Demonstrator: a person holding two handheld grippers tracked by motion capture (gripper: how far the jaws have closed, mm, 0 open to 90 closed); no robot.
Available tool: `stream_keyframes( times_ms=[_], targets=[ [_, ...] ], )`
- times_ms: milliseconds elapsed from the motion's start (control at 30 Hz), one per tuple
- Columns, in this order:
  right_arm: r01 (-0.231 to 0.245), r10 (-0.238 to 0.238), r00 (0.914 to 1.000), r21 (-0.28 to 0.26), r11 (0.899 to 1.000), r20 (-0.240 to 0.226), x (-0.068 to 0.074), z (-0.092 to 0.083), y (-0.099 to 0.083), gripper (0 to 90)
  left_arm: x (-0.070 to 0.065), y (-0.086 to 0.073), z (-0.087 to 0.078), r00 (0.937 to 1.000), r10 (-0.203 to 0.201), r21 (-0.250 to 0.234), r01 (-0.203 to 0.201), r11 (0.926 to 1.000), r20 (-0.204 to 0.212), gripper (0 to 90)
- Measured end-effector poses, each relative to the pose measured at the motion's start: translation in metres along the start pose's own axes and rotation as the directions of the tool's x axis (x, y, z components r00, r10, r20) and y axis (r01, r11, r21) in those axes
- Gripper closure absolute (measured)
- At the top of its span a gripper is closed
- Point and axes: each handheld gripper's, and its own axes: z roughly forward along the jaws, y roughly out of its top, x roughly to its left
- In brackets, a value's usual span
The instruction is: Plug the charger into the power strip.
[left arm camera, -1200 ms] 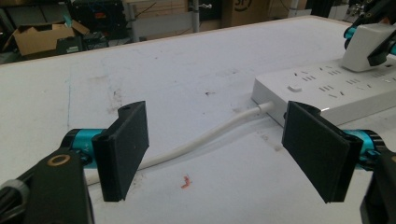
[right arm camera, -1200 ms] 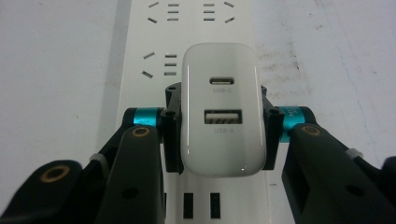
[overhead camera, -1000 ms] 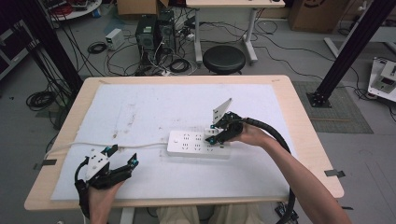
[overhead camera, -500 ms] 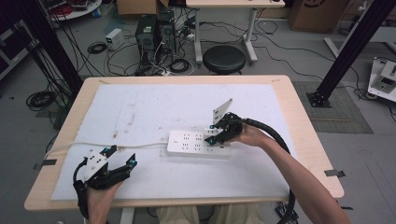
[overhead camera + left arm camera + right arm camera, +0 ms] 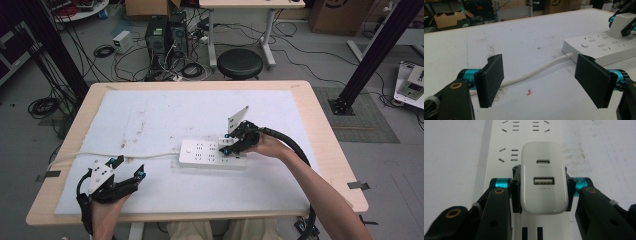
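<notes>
The right claw [image 5: 231, 145] is clamped on a white USB charger [image 5: 544, 177], its two black jaws pressing the charger's flat sides. The charger sits over the white power strip [image 5: 212, 154], at the strip's right end; whether its prongs are fully seated in the socket I cannot tell. Seen along the right claw's jaws, the charger's face carries a USB-C port above a USB-A port, and rows of sockets run away beyond it along the strip.

The power strip lies flat on the white mat covering the counter [image 5: 330, 150], a little right of the middle and somewhat nearer the front edge than the back. Its white cord [image 5: 115, 156] runs leftward across the mat and off the counter's left edge.

The left claw [image 5: 127, 167] rests near the front left corner, well apart from the strip, its jaws wide with nothing between them. The cord passes just beyond its tips.
</notes>
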Motion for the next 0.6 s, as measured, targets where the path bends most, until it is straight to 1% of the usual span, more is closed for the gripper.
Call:
stream_keyframes(
  times_ms=[33,67,167,300,333,367,400,433,467,500,533,567,600],
  targets=[
    [0.0,0.0,1.0,0.0,1.0,0.0,0.0,0.0,0.0,63.6,0.0,0.0,0.0,1.0,0.0,0.0,0.0,1.0,0.0,23.3],
    [0.003,-0.003,1.0,0.012,1.0,0.002,0.0,0.0,0.002,63.4,0.0,0.0,0.0,1.0,0.0,-0.004,0.0,1.0,0.002,23.3],
    [0.002,-0.002,1.0,0.014,1.0,0.001,0.0,0.0,0.002,63.3,-0.001,0.0,-0.001,1.0,0.007,-0.001,-0.007,1.0,0.0,23.3],
    [0.001,-0.001,1.0,0.019,1.0,-0.003,0.0,0.0,0.004,62.3,0.0,-0.002,-0.001,1.0,-0.001,-0.004,0.001,1.0,-0.002,23.3],
    [0.003,-0.003,1.0,0.023,1.0,0.0,0.0,-0.001,0.004,60.2,0.0,-0.002,-0.001,1.0,-0.003,-0.005,0.003,1.0,-0.002,23.3],
    [0.003,-0.003,1.0,0.023,1.0,0.0,0.0,-0.001,0.004,60.2,0.0,-0.002,-0.001,1.0,-0.003,-0.005,0.003,1.0,-0.002,23.3],
    [0.011,-0.012,0.9998,0.017,1.0,0.016,0.001,-0.001,0.004,60.2,0.0,-0.002,-0.001,1.0,-0.003,-0.005,0.003,1.0,-0.002,23.3],
    [0.011,-0.012,0.9998,0.017,1.0,0.016,0.001,-0.001,0.004,56.2,0.0,-0.002,-0.002,1.0,-0.002,-0.002,0.002,1.0,-0.002,23.3],
    [-0.004,0.005,0.9992,-0.026,1.0,0.04,0.001,-0.007,0.008,47.5,0.001,-0.002,-0.003,1.0,-0.003,-0.001,0.003,1.0,-0.002,23.3],
    [-0.003,0.005,0.9988,-0.04,0.999,0.048,0.002,-0.008,0.009,44.1,0.001,-0.002,-0.003,1.0,-0.001,-0.003,0.001,1.0,-0.005,23.3],
    [-0.006,0.008,0.9985,-0.041,0.999,0.055,0.002,-0.01,0.01,41.1,0.002,-0.003,-0.004,1.0,-0.001,-0.002,0.001,1.0,-0.005,23.3],
    [-0.008,0.01,0.9985,-0.044,0.999,0.055,0.003,-0.011,0.01,39.1,0.003,-0.003,-0.004,1.0,-0.001,-0.003,0.001,1.0,-0.007,23.3],
    [-0.008,0.01,0.9985,-0.044,0.999,0.055,0.003,-0.011,0.01,39.1,0.003,-0.003,-0.004,1.0,-0.001,-0.003,0.001,1.0,-0.007,23.3]
  ],
)
